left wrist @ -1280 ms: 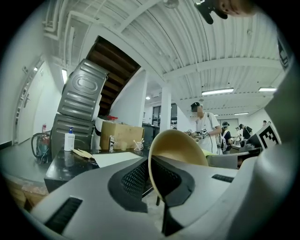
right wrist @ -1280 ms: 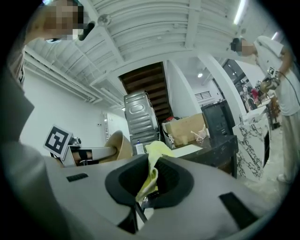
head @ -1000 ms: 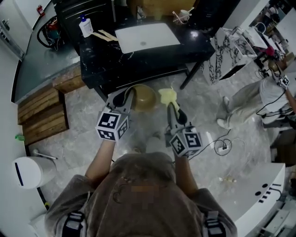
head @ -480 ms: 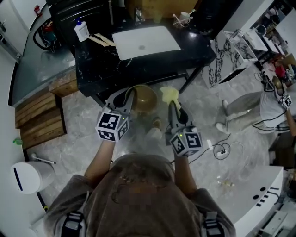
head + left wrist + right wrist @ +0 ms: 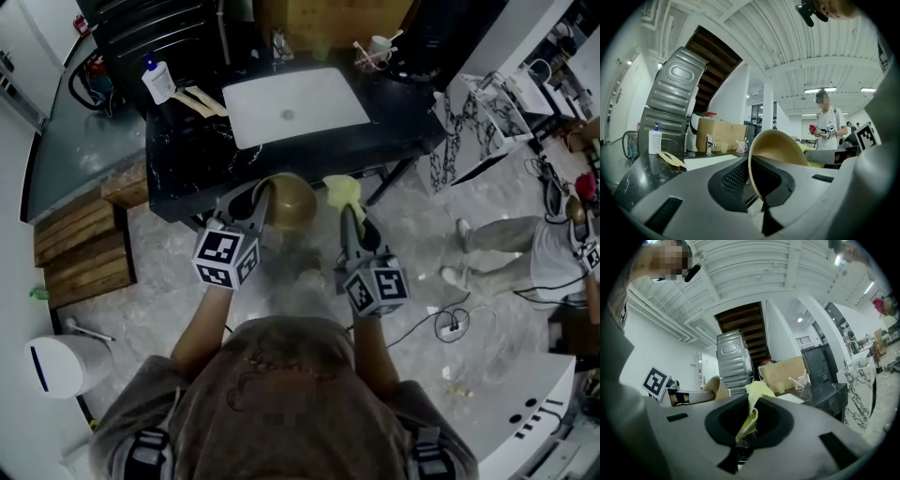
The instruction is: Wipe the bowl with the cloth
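The left gripper [image 5: 262, 194] is clamped on the near rim of the tan bowl [image 5: 291, 200], held in the air. Just right of it, the right gripper [image 5: 345, 212] pinches the yellow cloth [image 5: 341, 191]. The bowl looks light, stiff and smooth, so a rim hold suits it. The cloth is limp and best kept bunched. The black counter [image 5: 187, 159] lies beyond.
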Demonstrator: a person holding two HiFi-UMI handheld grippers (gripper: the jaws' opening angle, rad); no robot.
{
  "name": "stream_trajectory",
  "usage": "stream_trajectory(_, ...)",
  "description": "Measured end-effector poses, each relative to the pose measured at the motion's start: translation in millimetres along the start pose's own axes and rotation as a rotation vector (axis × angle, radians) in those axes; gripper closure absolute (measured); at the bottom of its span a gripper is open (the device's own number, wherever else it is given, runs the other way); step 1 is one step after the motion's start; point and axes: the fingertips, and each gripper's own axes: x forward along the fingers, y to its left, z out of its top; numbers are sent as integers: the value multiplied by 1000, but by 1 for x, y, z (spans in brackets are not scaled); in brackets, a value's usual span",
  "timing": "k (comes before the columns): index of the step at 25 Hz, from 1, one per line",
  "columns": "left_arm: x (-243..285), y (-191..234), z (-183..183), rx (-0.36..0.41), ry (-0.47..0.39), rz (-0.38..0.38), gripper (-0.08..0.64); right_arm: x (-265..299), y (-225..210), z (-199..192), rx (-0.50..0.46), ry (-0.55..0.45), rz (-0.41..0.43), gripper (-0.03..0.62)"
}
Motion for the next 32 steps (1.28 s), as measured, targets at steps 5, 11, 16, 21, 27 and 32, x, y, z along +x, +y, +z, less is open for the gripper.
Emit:
stream_trajectory(5, 39, 11, 3, -6, 27, 17, 540, 34, -30, 9, 17, 5, 22, 571)
stream_trajectory(11, 94, 20, 14, -13, 47, 52, 540, 73, -73, 25, 34, 14, 57, 571)
stream_trajectory(16, 140, 28, 29, -19, 48, 86, 540, 112, -107, 41, 28, 24, 107, 571)
stream_trajectory(21, 181, 39, 40, -24, 37, 136, 540, 147, -138, 51, 37, 26, 160, 571)
stream_trajectory(27, 207, 48, 42, -37, 47, 193, 540, 173, -163, 53, 65, 39, 208, 571)
stream_trajectory(32, 213, 60, 38, -45, 63, 225, 540, 190, -167, 48, 83, 53, 234, 571)
